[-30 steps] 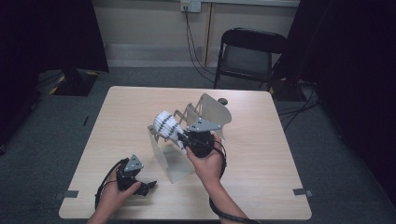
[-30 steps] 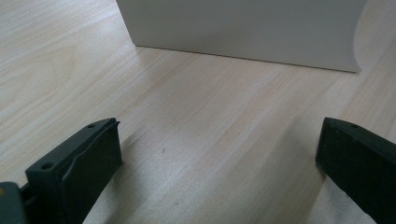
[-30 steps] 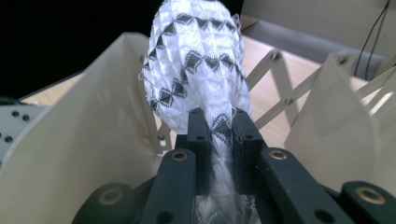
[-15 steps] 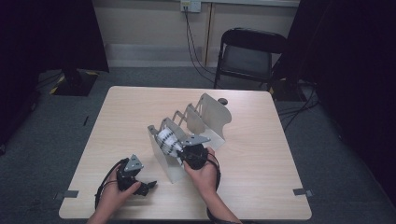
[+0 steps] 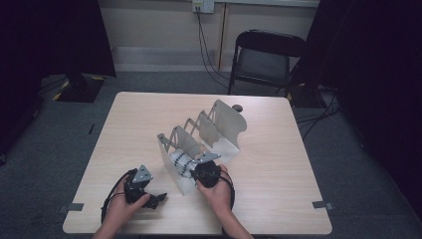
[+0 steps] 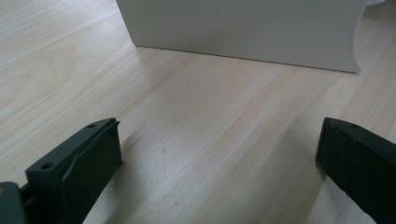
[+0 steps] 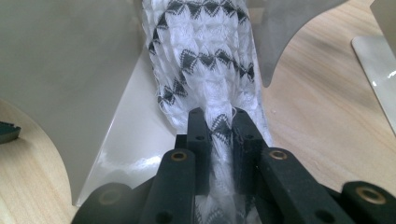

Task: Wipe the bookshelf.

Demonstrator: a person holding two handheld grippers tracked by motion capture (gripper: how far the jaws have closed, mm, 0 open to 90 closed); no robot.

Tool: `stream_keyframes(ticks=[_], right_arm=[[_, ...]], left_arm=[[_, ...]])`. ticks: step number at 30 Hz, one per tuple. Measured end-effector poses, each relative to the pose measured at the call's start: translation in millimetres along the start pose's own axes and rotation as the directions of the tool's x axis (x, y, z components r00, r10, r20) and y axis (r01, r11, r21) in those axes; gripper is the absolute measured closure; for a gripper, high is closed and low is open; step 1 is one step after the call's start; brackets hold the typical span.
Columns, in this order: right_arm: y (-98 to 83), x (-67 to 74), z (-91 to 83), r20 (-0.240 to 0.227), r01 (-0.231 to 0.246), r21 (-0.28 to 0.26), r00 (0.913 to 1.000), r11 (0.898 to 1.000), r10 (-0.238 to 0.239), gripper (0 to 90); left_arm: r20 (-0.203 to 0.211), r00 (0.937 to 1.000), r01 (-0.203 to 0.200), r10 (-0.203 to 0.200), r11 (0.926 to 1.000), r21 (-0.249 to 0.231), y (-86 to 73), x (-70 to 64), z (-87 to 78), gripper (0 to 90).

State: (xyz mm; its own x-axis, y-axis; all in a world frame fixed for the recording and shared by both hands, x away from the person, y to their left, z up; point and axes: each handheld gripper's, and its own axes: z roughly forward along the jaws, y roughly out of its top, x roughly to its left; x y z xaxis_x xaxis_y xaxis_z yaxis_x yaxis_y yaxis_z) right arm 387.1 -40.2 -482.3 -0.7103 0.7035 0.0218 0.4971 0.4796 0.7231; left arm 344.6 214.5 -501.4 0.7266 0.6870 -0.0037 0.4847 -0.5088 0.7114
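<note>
A white rack point(image 5: 223, 128) with several upright dividers stands in the middle of the table. A white cloth with black triangle patterns point(image 7: 205, 65) sits in the rack's nearest slot, between the first two dividers point(image 5: 180, 163). My right gripper point(image 7: 217, 122) is shut on the cloth's near end, low at the rack's front point(image 5: 205, 172). My left gripper point(image 5: 148, 195) rests near the table's front left, held by a hand, apart from the rack. Its jaws stand wide open over bare wood point(image 6: 215, 140), facing the rack's first divider point(image 6: 243, 28).
A folding chair point(image 5: 266, 57) stands beyond the table's far edge. A small dark knob point(image 5: 238, 107) lies behind the rack. Bare tabletop point(image 5: 129, 129) stretches left and right of the rack. Tape marks point(image 5: 320, 204) sit near the front corners.
My right gripper came down and nearer with the cloth, lowering it from above the rack into the nearest slot. The left gripper stayed where it was.
</note>
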Motion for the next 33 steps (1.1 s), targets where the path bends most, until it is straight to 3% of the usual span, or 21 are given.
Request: stream_keyframes(ticks=[5, 13, 20, 28, 33], right_arm=[[1.4, -1.3, -2.7, -0.005, -0.010, -0.003, 0.9999, 1.000, 0.010, 80.0], [18.5, -4.6, -25.2, -0.010, -0.016, -0.079, 0.9998, 0.997, 0.016, 80.0], [43.2, -4.3, -52.4, -0.005, 0.000, -0.160, 1.0000, 0.987, -0.001, 80.0], [64.6, -1.2, -78.1, -0.011, 0.013, -0.252, 0.9998, 0.968, -0.016, 80.0], [66.6, 2.8, -79.1, -0.022, 0.026, -0.256, 0.9992, 0.966, -0.032, 80.0]], left_arm=[[-0.001, 1.0000, 0.000, 0.000, 1.0000, 0.000, 0.0, -0.1, 0.0, 0.0], [-0.001, 1.0000, 0.000, 0.000, 1.0000, 0.000, 0.1, 0.0, 0.0, 0.0], [-0.001, 1.0000, 0.001, -0.001, 1.0000, 0.000, 0.1, -0.1, 0.1, 0.0], [-0.001, 1.0000, 0.000, 0.000, 1.0000, 0.000, 0.2, -0.1, 0.2, 0.0], [-0.001, 1.0000, 0.000, 0.000, 1.0000, 0.000, 0.2, -0.1, 0.2, 0.0]])
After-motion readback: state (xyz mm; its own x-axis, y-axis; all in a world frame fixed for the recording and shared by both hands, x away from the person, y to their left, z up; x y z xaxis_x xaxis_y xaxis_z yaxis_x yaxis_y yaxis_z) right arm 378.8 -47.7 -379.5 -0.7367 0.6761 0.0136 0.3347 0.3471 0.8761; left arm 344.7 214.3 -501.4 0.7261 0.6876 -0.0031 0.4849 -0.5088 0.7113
